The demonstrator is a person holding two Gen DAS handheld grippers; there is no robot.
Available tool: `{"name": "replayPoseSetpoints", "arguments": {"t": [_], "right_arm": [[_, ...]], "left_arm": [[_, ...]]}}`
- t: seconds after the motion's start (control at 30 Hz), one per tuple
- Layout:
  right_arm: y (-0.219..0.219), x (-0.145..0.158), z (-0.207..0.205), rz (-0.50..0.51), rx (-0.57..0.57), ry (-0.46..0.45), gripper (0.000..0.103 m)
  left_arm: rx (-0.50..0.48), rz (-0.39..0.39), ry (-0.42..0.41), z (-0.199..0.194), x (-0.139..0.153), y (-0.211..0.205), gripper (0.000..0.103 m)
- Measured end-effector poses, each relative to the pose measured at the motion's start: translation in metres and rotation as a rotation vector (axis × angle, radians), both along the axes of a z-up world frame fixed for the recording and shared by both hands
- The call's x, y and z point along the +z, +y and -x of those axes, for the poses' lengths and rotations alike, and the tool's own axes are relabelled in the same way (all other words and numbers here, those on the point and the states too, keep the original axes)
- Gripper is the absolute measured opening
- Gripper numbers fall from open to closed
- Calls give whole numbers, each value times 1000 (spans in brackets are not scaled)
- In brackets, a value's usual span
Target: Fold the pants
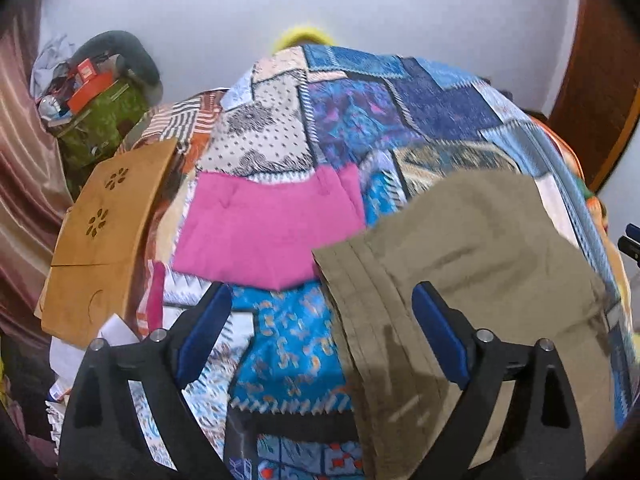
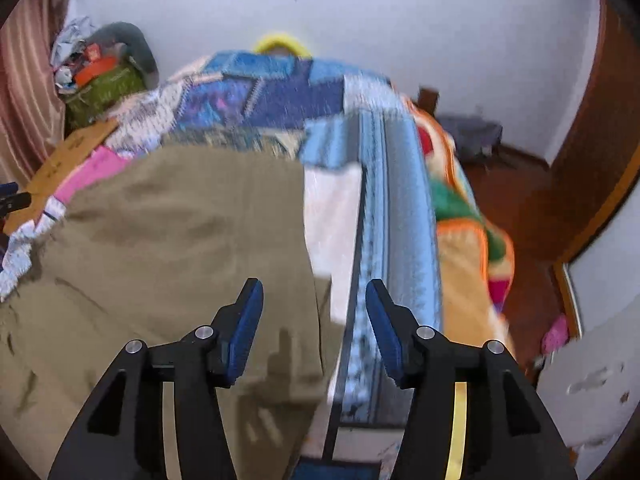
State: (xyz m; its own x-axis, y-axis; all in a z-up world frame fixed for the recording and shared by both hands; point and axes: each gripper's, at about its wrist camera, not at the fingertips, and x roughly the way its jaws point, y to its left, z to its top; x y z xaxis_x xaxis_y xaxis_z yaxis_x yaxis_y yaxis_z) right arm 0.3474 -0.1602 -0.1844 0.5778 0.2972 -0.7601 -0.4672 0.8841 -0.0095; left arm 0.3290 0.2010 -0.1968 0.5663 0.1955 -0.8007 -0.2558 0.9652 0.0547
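Khaki pants [image 1: 472,264] lie flat on a patchwork bedspread [image 1: 352,120]; they also show in the right wrist view [image 2: 172,240], blurred. My left gripper [image 1: 320,300] is open and empty above the pants' left edge, its right finger over the cloth. My right gripper [image 2: 314,292] is open and empty above the pants' right edge. A folded pink garment [image 1: 268,228] lies on the bed to the left of the pants.
A brown perforated board [image 1: 100,232] and a cluttered green bag [image 1: 100,120] sit at the bed's left side. An orange patterned blanket [image 2: 468,240] hangs off the bed's right edge. A wooden door [image 2: 592,160] stands at the right.
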Motion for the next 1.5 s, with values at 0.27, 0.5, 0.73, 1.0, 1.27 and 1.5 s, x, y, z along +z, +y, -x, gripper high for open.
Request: {"name": "replayPoseSetpoints", "arguments": {"t": [0.27, 0.5, 0.73, 1.0, 1.27, 1.5], "right_arm": [[33, 0, -53, -19, 11, -50, 65], [61, -39, -107, -4, 5, -1, 64], [74, -64, -141, -50, 4, 61, 57], [83, -77, -153, -86, -23, 117, 29], [96, -62, -146, 16, -39, 73, 3], [72, -2, -127, -51, -47, -36, 2]], "left_arm": [[6, 25, 48, -47, -26, 16, 93], [-11, 69, 120, -75, -69, 23, 93], [-48, 187, 148, -84, -98, 27, 91], [-75, 282, 152, -86, -105, 22, 62], [-52, 176, 91, -75, -80, 14, 45], [-76, 79, 17, -67, -31, 0, 42]]}}
